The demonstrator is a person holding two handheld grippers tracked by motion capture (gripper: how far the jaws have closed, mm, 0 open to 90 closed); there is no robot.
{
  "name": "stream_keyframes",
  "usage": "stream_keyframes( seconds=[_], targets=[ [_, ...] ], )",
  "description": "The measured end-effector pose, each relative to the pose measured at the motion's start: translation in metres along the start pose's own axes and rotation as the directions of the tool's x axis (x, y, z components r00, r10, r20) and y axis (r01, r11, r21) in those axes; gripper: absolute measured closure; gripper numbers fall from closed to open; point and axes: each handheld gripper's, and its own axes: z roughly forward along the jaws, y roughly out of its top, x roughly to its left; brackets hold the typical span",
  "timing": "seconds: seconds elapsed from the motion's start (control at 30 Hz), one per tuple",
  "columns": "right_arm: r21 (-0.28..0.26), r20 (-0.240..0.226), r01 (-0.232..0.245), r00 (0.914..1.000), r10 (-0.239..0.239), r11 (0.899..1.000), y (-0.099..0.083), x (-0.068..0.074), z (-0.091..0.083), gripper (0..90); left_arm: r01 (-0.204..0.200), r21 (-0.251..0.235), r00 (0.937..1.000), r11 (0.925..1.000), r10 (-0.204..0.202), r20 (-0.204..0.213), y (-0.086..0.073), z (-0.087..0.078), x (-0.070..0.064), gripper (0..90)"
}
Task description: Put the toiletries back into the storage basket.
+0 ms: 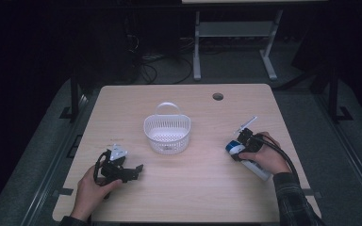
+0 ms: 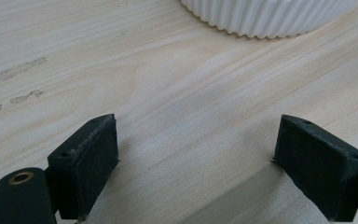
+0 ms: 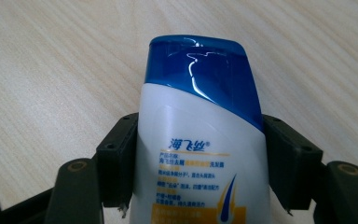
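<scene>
A white shampoo bottle with a blue cap (image 3: 200,135) lies between the jaws of my right gripper (image 3: 199,163), which press on both its sides. From above, the bottle (image 1: 238,148) shows at the table's right, cap toward the middle, under the person's right hand with the right gripper (image 1: 245,141). My left gripper (image 1: 129,170) rests low at the front left, held by the left hand. Its jaws stand wide apart over bare wood, with nothing between the fingers (image 2: 86,161). A white ribbed basket with a handle (image 1: 167,129) stands at the table's centre; its base (image 2: 265,18) shows ahead of the left gripper.
The light wooden table (image 1: 188,188) has a round cable hole (image 1: 218,96) near its far edge. Beyond the table stand a metal desk frame (image 1: 235,33) and loose cables on a dark floor.
</scene>
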Motion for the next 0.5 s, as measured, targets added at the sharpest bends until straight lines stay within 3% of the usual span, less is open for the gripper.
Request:
stream_keyframes(
  seconds=[0.3, 0.5],
  targets=[
    [-0.080, -0.003, -0.042, 0.9991, 0.042, 0.996, -0.003, -0.001, -0.017, 34.4, 0.000, 0.000, 1.0000, 1.0000, 0.000, 0.000, 0.000, 0.000, 0.000, 12.6],
    [-0.172, -0.015, -0.081, 0.9968, 0.079, 0.982, -0.011, 0.000, -0.028, 34.5, -0.001, 0.002, 1.0000, 1.0000, 0.001, 0.000, 0.000, 0.000, 0.000, 12.6]
  ],
)
